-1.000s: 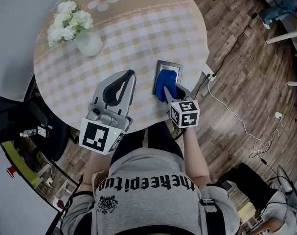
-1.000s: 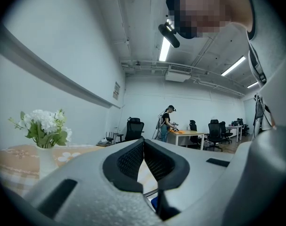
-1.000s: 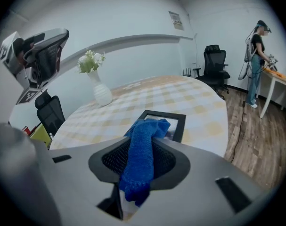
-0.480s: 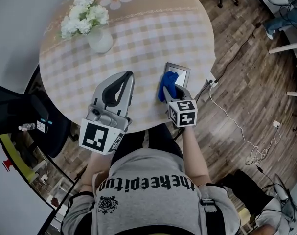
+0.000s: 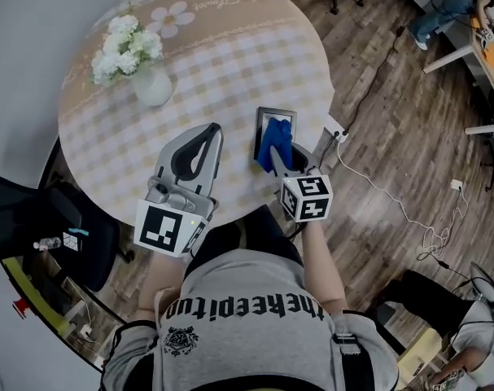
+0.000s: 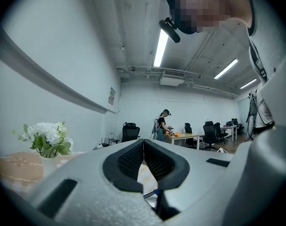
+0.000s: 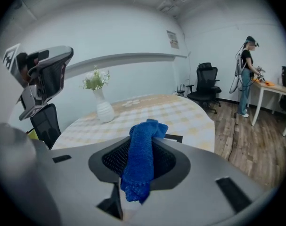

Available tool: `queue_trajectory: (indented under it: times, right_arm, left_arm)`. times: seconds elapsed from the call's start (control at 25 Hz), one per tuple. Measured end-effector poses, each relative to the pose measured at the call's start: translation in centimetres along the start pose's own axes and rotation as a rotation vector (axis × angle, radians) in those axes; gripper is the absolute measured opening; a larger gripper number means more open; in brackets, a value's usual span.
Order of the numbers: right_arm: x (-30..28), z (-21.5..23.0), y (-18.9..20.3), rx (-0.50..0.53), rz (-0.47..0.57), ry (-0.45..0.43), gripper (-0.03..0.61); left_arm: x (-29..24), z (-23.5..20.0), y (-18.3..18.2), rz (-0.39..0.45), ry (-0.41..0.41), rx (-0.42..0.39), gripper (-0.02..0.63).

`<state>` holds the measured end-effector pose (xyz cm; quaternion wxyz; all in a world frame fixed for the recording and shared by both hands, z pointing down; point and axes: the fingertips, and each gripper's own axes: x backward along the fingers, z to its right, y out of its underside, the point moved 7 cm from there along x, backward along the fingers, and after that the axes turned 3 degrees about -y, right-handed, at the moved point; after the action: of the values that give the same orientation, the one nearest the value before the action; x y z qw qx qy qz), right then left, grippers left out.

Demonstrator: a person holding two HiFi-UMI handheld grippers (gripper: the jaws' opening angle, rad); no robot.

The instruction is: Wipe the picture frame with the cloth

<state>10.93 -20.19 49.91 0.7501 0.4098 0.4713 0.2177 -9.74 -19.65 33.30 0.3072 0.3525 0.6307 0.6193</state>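
The right gripper [image 5: 279,155] is clamped on the blue cloth [image 7: 142,145], pinched mid-length, with a bunched fold reaching past the jaws over the picture frame [image 5: 268,114], which lies flat near the bench [image 5: 230,63] edge closest to the person. The cloth looks limp and light; the frame is probably light, glass-fronted and apt to slide. The right forearm reaches forward, gripper angled down. The left gripper [image 5: 212,130], jaws together and empty, sits just left of the frame.

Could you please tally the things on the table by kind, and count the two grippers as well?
Vase of flowers: 1
Frame: 1
Cloth: 1
Grippers: 2, the left gripper and the right gripper
Total: 5
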Motion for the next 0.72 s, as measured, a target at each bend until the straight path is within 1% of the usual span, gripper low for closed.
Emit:
queue_trajectory:
  times: [0.2, 0.28, 0.4, 0.56, 0.72]
  right_arm:
    - [3.2, -1.1, -1.9, -0.001, 0.103, 0.051, 0.118]
    - [4.4, -1.9, -2.5, 0.007, 0.141, 0.07, 0.118]
    - [6.4, -1.8, -3.5, 0.03, 0.19, 0.103, 0.118]
    - [8.8, -2.3, -4.6, 0.05, 0.248, 0.136, 0.118]
    - [10.6, -4.0, -5.4, 0.08, 0.29, 0.165, 0.118]
  left_arm:
    - [0.6, 0.9, -0.7, 0.025, 0.068, -0.005, 0.018]
    - [1.2, 0.9, -0.9, 0.033, 0.089, -0.006, 0.018]
    - [0.8, 1.9, -0.9, 0.041, 0.123, -0.009, 0.018]
    - [0.9, 2.9, -1.2, 0.047, 0.163, -0.012, 0.018]
    - [2.1, 3.2, -1.5, 0.059, 0.196, -0.012, 0.018]
